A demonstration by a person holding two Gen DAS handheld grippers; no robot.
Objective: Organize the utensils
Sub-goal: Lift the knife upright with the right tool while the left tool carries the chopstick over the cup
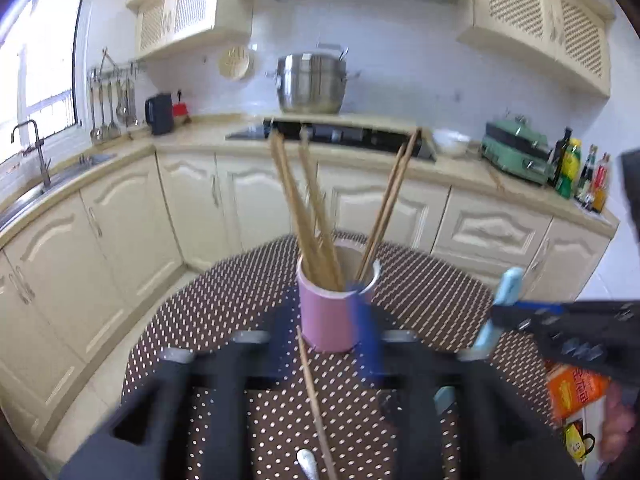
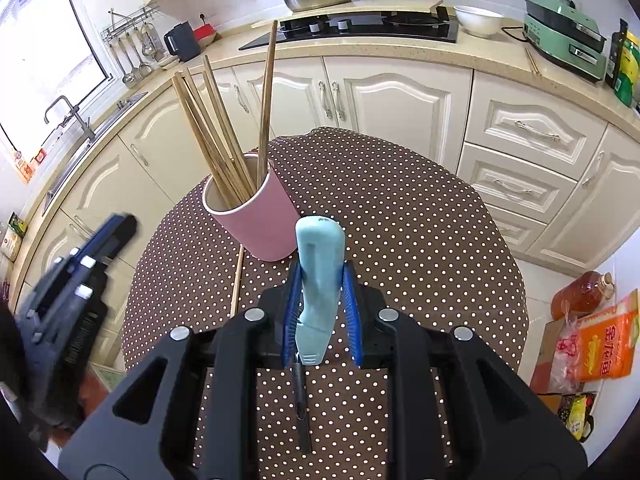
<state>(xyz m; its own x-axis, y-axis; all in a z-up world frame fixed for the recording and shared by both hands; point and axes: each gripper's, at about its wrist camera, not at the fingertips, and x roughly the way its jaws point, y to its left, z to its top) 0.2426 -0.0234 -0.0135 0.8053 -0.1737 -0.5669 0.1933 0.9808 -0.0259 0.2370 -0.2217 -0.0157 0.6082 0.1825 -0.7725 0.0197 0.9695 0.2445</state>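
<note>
A pink cup stands on the round dotted table and holds several wooden chopsticks. One loose chopstick lies on the table in front of the cup. My right gripper is shut on a light-blue-handled utensil, held upright just right of the cup; it also shows in the left wrist view. My left gripper is motion-blurred right in front of the cup, its jaws apart with nothing between them. A metal spoon tip lies below it.
Cream kitchen cabinets and a counter ring the table, with a hob, steel pot, white bowl, green appliance and sink. Bags and an oil bottle sit on the floor at right.
</note>
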